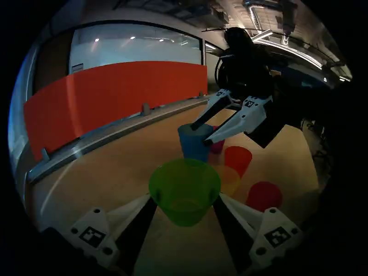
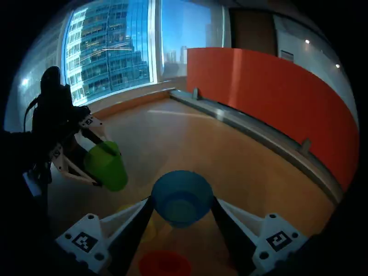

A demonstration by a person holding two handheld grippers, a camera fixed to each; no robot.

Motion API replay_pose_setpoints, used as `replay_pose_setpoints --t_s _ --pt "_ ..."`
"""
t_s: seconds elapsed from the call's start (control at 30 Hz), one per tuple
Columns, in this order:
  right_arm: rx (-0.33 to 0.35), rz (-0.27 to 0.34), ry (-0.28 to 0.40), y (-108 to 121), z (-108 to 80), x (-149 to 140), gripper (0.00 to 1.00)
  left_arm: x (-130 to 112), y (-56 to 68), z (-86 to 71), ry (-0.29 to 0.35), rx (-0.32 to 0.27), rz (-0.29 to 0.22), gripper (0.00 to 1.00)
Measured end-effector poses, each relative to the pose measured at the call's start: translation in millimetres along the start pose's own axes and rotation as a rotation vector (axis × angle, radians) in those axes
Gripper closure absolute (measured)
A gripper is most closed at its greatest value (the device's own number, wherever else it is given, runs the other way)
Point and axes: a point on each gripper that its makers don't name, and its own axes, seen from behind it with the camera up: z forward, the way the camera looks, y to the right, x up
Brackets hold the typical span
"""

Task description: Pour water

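A translucent green cup (image 1: 185,189) sits between the fingers of my left gripper (image 1: 185,202), which is shut on it, held above the table. Farther off in the left gripper view, my right gripper (image 1: 202,133) holds a blue cup (image 1: 193,141). In the right gripper view the blue cup (image 2: 182,197) is close up, mouth toward the camera, with my right gripper (image 2: 182,207) shut on it. The green cup (image 2: 106,165) appears at the left there, tilted, held by the left gripper (image 2: 94,161). I cannot tell whether either cup holds water.
On the wooden table (image 1: 115,170) stand other cups: an orange one (image 1: 238,158), a red one (image 1: 263,195), a yellow one (image 1: 227,179) and a magenta one (image 1: 217,145). An orange-red wall panel (image 1: 115,99) runs along the table's far edge. Windows (image 2: 110,50) lie beyond.
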Motion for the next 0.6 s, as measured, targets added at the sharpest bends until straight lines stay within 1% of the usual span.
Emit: replay_pose_setpoints --t_s 0.3,0.6 --pt "-0.017 0.006 0.158 -2.8 -19.4 23.0 0.08 16.6 1.8 -3.1 0.043 0.012 -0.009 0.17" --pt "-0.040 -0.039 0.322 -9.9 -40.0 52.5 0.08 36.5 2.1 -8.1 0.085 0.021 -0.006 0.17"
